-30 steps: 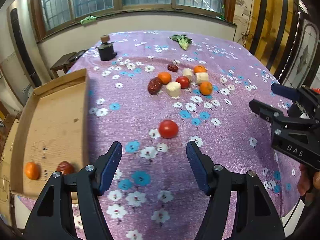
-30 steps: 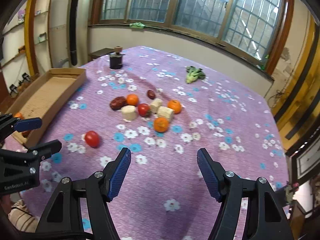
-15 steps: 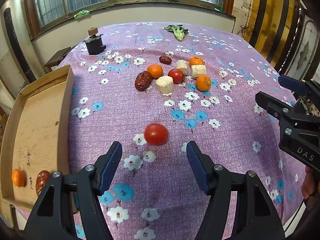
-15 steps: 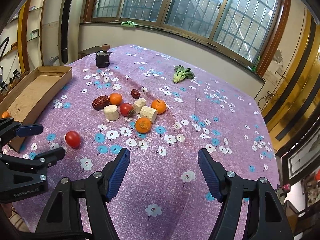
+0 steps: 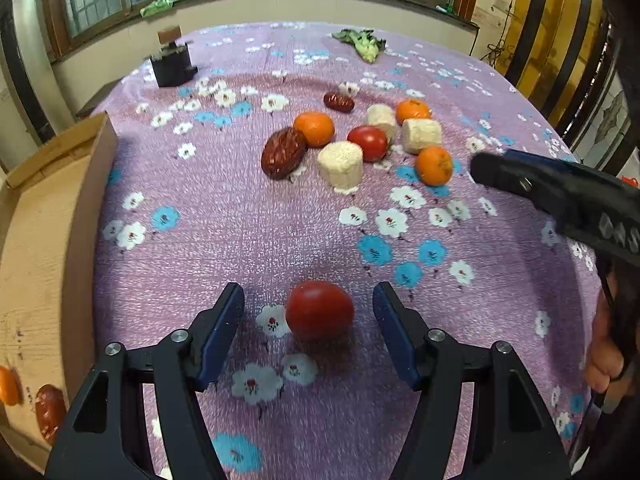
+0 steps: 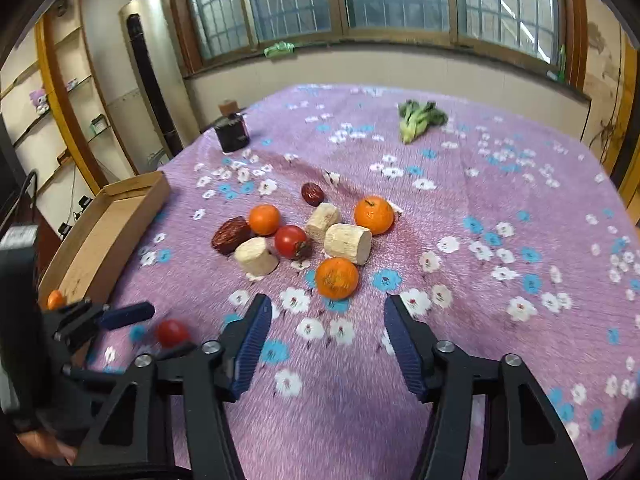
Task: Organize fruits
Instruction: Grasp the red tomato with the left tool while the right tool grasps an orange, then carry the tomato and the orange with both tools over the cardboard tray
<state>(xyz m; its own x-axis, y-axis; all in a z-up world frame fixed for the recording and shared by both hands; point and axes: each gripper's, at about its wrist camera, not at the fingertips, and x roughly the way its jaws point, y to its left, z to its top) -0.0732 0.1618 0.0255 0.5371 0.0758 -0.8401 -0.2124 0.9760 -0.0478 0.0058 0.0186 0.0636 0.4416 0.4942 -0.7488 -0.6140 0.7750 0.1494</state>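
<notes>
My left gripper [image 5: 308,304] is open, its jaws on either side of a lone red tomato [image 5: 319,309] on the purple flowered cloth, not touching it. The same tomato shows in the right wrist view [image 6: 172,332]. A cluster of fruit lies farther back: oranges [image 5: 314,128], a second tomato [image 5: 368,143], red dates [image 5: 283,152] and pale cylinders [image 5: 341,163]. My right gripper [image 6: 326,314] is open and empty, just in front of the nearest orange [image 6: 337,278]. A cardboard tray [image 5: 44,240] at the left holds an orange [image 5: 7,386] and a date [image 5: 50,410].
A black jar with a cork [image 5: 172,62] stands at the back left. A leafy green vegetable [image 5: 364,42] lies at the back. The right gripper's finger [image 5: 560,196] reaches in from the right of the left wrist view. Windows and wall lie behind the table.
My left gripper has moved forward and down until the lone tomato sits between its jaws. My right gripper has moved forward toward the fruit cluster. Both stayed open.
</notes>
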